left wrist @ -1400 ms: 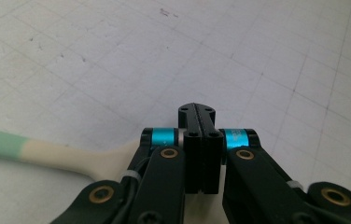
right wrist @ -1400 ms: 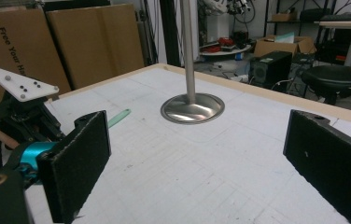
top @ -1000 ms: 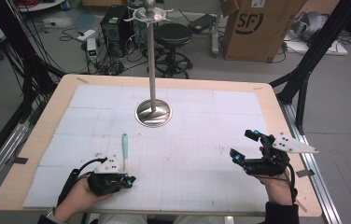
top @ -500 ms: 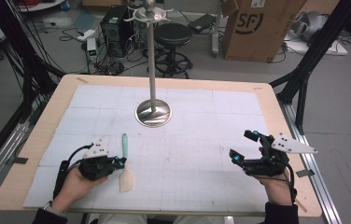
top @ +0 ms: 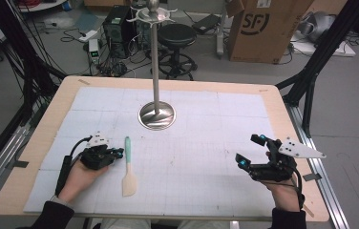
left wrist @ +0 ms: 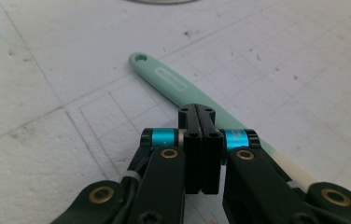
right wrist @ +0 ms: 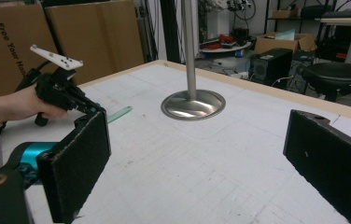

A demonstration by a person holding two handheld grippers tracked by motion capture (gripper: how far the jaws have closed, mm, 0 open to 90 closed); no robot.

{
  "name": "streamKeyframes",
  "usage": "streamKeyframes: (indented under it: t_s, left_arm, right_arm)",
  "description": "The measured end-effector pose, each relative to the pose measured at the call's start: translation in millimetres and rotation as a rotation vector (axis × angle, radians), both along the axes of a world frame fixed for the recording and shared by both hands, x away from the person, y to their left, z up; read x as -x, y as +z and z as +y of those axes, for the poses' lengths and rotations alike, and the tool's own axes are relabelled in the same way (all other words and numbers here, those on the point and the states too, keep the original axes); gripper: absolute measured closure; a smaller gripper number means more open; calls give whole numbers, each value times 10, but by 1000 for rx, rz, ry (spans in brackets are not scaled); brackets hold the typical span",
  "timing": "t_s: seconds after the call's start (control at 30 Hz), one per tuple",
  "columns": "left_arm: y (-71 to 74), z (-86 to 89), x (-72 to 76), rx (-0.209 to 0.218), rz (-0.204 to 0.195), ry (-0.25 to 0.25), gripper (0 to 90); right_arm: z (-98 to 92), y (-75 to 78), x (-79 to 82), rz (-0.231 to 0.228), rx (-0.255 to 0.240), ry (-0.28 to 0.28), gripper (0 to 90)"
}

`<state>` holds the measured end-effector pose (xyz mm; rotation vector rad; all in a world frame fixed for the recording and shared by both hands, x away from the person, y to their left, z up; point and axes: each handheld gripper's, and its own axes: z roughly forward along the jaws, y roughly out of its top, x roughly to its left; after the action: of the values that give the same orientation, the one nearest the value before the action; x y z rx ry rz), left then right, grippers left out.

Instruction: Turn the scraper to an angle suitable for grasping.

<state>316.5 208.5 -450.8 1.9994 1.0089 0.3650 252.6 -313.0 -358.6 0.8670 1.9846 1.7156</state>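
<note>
A spatula (top: pixel 129 167) with a mint-green handle and a cream blade lies flat on the white mat, handle pointing away from me. My left gripper (top: pixel 119 152) sits just left of the handle, jaws shut with nothing between them. In the left gripper view the shut left gripper (left wrist: pixel 197 113) points across the spatula handle (left wrist: pixel 171 83); I cannot tell whether it touches. My right gripper (top: pixel 250 150) rests at the right side of the mat, wide open and empty. In the right gripper view, the right gripper (right wrist: pixel 201 158) shows two black pads (right wrist: pixel 81 163) far apart.
A tall metal stand (top: pixel 156 116) with a round base rises mid-table, its base (right wrist: pixel 193 104) ahead of the right gripper. The white gridded mat (top: pixel 201 181) covers the wooden table (top: pixel 282 102). Beyond the far edge stand a stool, cables and a cardboard box (top: pixel 263 28).
My left hand has moved away from the near edge, off the spatula's blade and up beside its handle. The blade is now uncovered. The spatula and right gripper have stayed put.
</note>
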Motion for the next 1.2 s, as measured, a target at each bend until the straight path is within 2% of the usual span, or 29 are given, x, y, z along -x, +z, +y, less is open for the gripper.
streamKeyframes:
  t_s: [0.33, 0.57, 0.77, 1.2]
  left_arm:
    - [2, -202, -14, -9, -2, -37, 899]
    - [24, -422, 0, -34, 6, -100, 899]
    - [28, -592, 14, -34, 13, -137, 899]
    - [41, -831, 102, -48, 18, -203, 899]
  right_arm:
    - [15, 1, -23, 1, 0, 3, 65]
    - [12, 0, -26, 0, -1, 5, 65]
    - [-20, 2, -7, 1, -5, -4, 65]
    - [-35, 9, 5, 0, -6, -4, 65]
